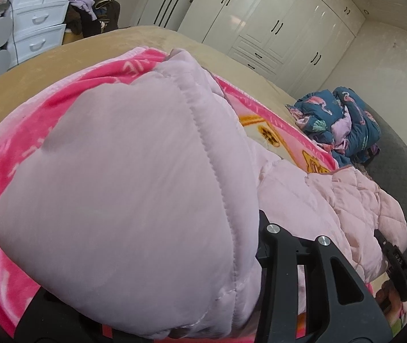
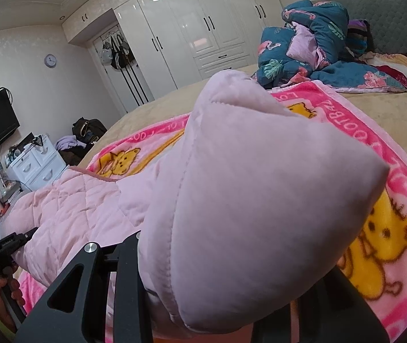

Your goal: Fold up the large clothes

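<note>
1. The left gripper [image 1: 249,280] is clamping a puffed corner of the pale pink quilted jacket [image 1: 123,177]; its jaws are standing only partly apart, filled by the padded fabric, which is bulging up and hiding most of one black finger.
2. The right gripper [image 2: 226,291] is likewise gripping another padded corner of the pale pink quilted jacket [image 2: 249,188], the cloth wedged between narrowly parted jaws and billowing over the fingertips.
3. The rest of the jacket is lying between the two grippers on the pink cartoon-bear blanket [image 2: 375,228], which is spreading over the beige bed cover [image 1: 60,57].
4. In the right wrist view a person's hand [image 2: 0,294] is holding the handle of the left gripper at the lower left edge.
5. A crumpled teal flamingo-print duvet [image 2: 312,45] is sitting near the grey headboard [image 2: 397,14], well apart from the jacket.
6. The white wardrobe [image 1: 275,20] is standing with all doors shut; its contents cannot be told.
7. The white drawer unit [image 1: 37,20] is showing closed drawers, with a heap of dark and lilac clothes [image 1: 91,11] piled just beside it.
</note>
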Demonstrator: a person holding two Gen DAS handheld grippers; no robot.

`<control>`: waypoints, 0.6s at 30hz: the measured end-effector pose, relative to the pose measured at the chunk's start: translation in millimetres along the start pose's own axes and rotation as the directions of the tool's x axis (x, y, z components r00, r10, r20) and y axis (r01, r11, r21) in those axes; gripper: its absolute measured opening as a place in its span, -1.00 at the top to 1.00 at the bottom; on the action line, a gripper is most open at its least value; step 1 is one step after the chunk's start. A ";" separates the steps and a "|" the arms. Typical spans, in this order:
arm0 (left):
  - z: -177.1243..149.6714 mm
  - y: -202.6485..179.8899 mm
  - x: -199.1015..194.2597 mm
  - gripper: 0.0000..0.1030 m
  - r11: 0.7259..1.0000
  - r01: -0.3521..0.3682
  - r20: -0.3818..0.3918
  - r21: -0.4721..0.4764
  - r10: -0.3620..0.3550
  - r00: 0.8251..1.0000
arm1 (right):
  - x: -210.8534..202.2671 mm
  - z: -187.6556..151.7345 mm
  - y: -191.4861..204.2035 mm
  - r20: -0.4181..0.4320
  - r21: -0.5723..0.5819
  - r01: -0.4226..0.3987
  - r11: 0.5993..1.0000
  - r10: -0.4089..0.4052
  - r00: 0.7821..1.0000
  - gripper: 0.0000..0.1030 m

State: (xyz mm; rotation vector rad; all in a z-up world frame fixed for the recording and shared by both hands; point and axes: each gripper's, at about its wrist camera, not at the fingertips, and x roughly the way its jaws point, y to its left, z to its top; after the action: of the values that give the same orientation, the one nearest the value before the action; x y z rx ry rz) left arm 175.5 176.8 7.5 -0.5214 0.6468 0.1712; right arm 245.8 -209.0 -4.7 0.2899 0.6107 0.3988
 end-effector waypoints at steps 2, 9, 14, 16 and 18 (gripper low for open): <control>-3.1 0.2 -2.1 0.35 1.000 -0.002 0.002 0.010 0.002 1.000 | -1.8 -5.7 -4.9 -0.005 0.012 0.000 1.000 0.000 1.000 0.39; -13.9 -0.7 -6.7 0.33 0.999 -0.002 -0.007 0.040 0.003 1.000 | -8.8 -31.4 -31.7 -0.041 0.097 -0.003 0.995 0.007 0.999 0.38; -26.1 10.2 0.8 0.27 1.000 -0.014 -0.034 0.024 0.014 0.999 | -5.7 -48.9 -52.2 -0.078 0.206 0.004 0.979 0.013 0.997 0.35; -29.4 15.3 5.6 0.22 1.000 -0.022 -0.043 0.010 0.023 0.999 | -3.0 -53.9 -57.3 -0.091 0.237 0.014 0.971 0.008 0.996 0.33; -29.5 18.2 7.5 0.18 1.000 -0.027 -0.044 0.007 0.027 0.999 | -0.5 -56.2 -59.5 -0.107 0.256 0.023 0.966 0.005 0.994 0.28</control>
State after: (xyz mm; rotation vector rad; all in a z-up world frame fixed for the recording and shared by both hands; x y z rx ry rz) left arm 160.1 177.2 -24.4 -0.5113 0.6973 0.1837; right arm 227.8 -253.7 -70.9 0.5158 0.7706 0.3275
